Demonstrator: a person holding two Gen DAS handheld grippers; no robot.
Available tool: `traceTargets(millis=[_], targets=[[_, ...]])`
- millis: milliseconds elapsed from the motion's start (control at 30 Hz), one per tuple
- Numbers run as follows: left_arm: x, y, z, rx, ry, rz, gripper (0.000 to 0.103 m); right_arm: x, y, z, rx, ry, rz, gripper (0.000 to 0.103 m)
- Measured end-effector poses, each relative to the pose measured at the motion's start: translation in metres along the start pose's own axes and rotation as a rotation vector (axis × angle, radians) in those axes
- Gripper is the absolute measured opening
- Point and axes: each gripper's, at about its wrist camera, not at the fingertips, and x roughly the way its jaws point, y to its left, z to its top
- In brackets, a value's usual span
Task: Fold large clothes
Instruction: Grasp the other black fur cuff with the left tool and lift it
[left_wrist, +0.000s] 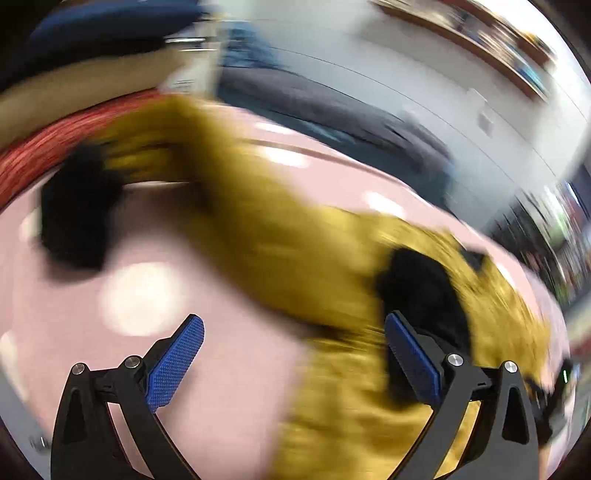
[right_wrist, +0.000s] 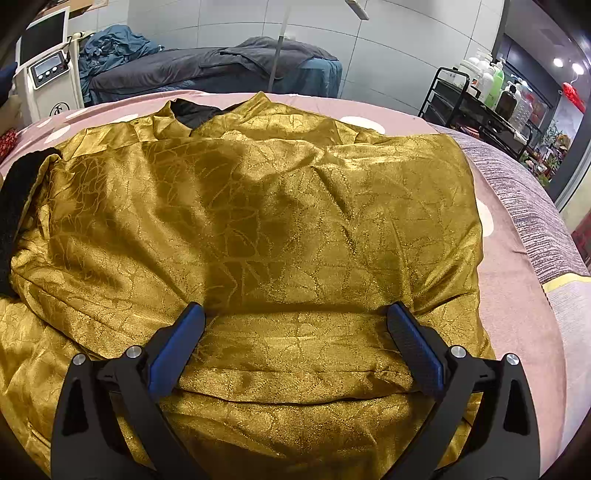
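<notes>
Lying flat: one gold garment (right_wrist: 258, 221), two black cuffs (left_wrist: 74, 218).

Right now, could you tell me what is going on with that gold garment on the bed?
A person with a handheld gripper in each hand is folding a large gold jacket with black trim, spread on a pink spotted bedcover. The right gripper is open, its fingers resting low over the jacket's near folded edge, gripping nothing. The left gripper is also open and empty; its view is heavily blurred, showing the jacket beyond it on the pink cover. The fold looks only partly done.
</notes>
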Motion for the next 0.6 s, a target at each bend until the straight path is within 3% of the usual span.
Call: traceTargets(millis=[133,333,400,500,600], targets=[[-0.001,0.076,0.006,-0.115,-0.038,0.190,0.093,0.000,0.000,0.000,0.000,0.000,0.000,0.097],[0.021,0.123,0.035,-0.045,-0.022,0.318,0.088,0.000,0.000,0.000,-0.001,0.000,-0.001,0.097],[0.033,0.131,0.046,-0.023,-0.004,0.328,0.066,0.000,0.000,0.000,-0.001,0.000,-0.001,0.097],[0.030,0.140,0.063,-0.006,0.013,0.274,0.042,0.000,0.000,0.000,-0.001,0.000,-0.002,0.097],[-0.013,0.150,0.082,0.049,-0.093,0.327,0.029,-0.001,0.000,0.000,-0.001,-0.001,-0.003,0.097]])
